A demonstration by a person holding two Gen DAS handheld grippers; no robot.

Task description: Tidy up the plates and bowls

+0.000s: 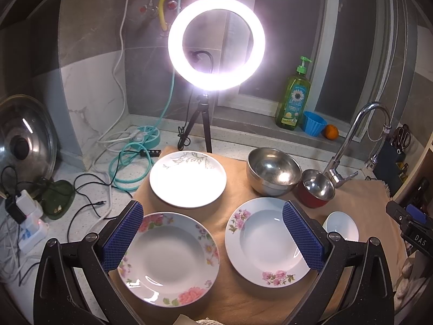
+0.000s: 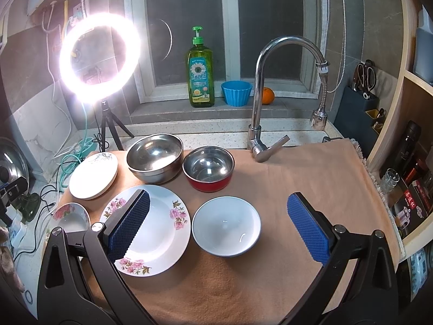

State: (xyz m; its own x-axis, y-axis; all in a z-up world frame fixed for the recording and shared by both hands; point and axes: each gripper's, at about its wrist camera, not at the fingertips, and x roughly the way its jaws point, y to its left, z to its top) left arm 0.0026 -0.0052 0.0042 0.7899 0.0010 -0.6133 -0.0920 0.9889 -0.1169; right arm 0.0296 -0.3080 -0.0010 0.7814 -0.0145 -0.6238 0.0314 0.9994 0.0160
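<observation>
Three plates lie on a tan cloth (image 1: 235, 295): a white leaf-patterned plate (image 1: 187, 178) at the back, a floral plate (image 1: 169, 260) front left and a pink-flowered plate (image 1: 266, 242) front right. My left gripper (image 1: 212, 210) hovers open above the two front plates, holding nothing. Behind stand a steel bowl (image 1: 273, 170) and a red-sided steel bowl (image 1: 316, 188). In the right wrist view a white bowl (image 2: 226, 226) sits beside the pink-flowered plate (image 2: 162, 227). My right gripper (image 2: 218, 196) is open above that bowl, empty.
A lit ring light (image 1: 216, 43) on a tripod stands behind the plates. The faucet (image 2: 270, 94) rises at the cloth's back edge. Green soap bottle (image 2: 200, 73), blue cup (image 2: 236, 92) and orange (image 2: 268, 95) sit on the sill. Cables (image 1: 127, 168) and a pot lid (image 1: 24, 140) lie left.
</observation>
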